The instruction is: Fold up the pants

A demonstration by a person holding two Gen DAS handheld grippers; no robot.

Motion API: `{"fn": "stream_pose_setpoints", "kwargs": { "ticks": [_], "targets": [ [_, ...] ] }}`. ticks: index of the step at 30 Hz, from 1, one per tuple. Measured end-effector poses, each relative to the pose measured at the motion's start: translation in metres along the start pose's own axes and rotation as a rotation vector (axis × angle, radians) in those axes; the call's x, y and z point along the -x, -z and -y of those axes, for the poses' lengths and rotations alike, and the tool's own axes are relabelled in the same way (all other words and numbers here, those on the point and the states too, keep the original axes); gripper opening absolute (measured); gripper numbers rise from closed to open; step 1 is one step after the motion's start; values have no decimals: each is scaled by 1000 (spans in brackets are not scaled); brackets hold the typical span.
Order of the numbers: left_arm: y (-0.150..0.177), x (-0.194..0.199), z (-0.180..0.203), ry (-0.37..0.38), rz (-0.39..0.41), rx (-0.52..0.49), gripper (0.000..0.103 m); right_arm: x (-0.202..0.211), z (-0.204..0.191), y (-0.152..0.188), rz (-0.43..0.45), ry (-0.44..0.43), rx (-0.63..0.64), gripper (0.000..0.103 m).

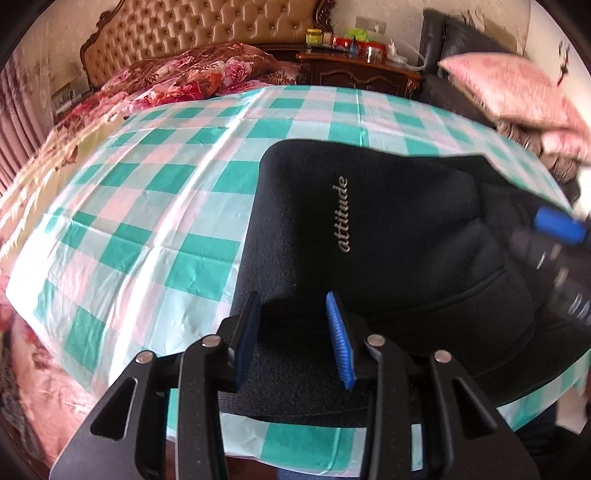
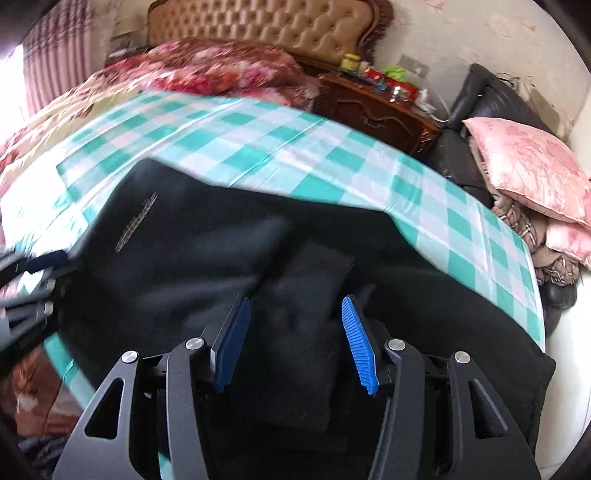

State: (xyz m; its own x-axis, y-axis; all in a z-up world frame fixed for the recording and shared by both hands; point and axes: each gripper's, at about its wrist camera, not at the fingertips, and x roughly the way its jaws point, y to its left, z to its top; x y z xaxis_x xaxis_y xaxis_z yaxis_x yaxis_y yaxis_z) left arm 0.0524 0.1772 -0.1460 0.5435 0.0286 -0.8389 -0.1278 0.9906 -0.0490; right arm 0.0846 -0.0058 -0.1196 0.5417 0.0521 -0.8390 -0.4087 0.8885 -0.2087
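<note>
Black pants (image 1: 388,236) with the word "attitude" lie folded on a green and white checked cloth (image 1: 155,192). My left gripper (image 1: 291,306) is open, its blue pads just above the pants' near left edge, holding nothing. My right gripper (image 2: 295,310) is open over the bunched black fabric (image 2: 295,258) on the right side, holding nothing. The right gripper shows blurred at the right edge of the left wrist view (image 1: 557,236). The left gripper shows at the left edge of the right wrist view (image 2: 33,273).
The checked cloth (image 2: 295,147) covers a table next to a bed with a floral quilt (image 1: 192,74) and tufted headboard (image 1: 207,26). A wooden nightstand (image 1: 358,70) with small items stands behind. Pink pillows (image 2: 528,166) lie on a dark sofa at the right.
</note>
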Motion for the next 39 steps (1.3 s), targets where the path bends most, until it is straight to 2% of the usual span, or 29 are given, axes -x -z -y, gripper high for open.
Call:
{"fn": "stream_pose_setpoints", "kwargs": {
  "ticks": [1,3,4,6,8,12,14,16,18,20,21,24,25,27,28,30,31,32,33,36,39],
  "targets": [
    [0,6,-6,53,18,38,61,-5,-1,3,-18,0,2,50],
    [1,17,-17,95,63,89,74,-7,-1,9,-10,-9,-10,50],
    [3,21,-27,128,83,116,75,-6,-1,9,-11,-10,-10,50],
    [8,20,-45,206,72,176,77,-7,-1,10,-16,-20,-15,50],
    [17,13,-64,265,52,243,77,-8,-2,12,-12,-16,-6,50],
    [32,1,-84,338,45,314,78,-8,-3,13,-10,-11,-6,50],
    [40,-11,-92,430,19,370,78,-9,0,13,-14,-21,-17,50],
    [46,-17,-98,479,20,421,78,-10,2,13,-19,-37,-29,50],
    [46,-22,-99,542,11,428,77,-10,5,13,-25,-52,-40,50],
    [47,-25,-95,554,-6,407,67,-10,5,13,-30,-57,-45,50],
    [47,-27,-93,567,-22,403,60,-10,5,13,-30,-55,-45,51],
    [47,-27,-93,555,-22,402,48,-10,4,12,-35,-54,-37,53],
    [47,-26,-97,568,-18,417,41,-10,4,10,-41,-57,-31,54],
    [45,-19,-99,585,2,419,34,-7,10,1,-70,-50,-42,63],
    [42,-12,-96,564,14,390,33,-3,12,-6,-73,-49,-51,68],
    [34,6,-81,498,50,306,32,16,10,-29,-26,-75,-33,77],
    [31,12,-76,475,62,280,32,25,6,-43,-3,-96,-11,85],
    [28,18,-70,447,70,254,32,34,-1,-61,10,-130,9,88],
    [26,23,-65,417,75,230,32,37,-9,-77,-3,-171,24,88],
    [20,35,-47,323,86,151,32,29,-41,-124,-123,-330,67,88],
    [15,42,-37,267,76,115,31,4,-75,-158,-250,-375,68,88]
  ]
}}
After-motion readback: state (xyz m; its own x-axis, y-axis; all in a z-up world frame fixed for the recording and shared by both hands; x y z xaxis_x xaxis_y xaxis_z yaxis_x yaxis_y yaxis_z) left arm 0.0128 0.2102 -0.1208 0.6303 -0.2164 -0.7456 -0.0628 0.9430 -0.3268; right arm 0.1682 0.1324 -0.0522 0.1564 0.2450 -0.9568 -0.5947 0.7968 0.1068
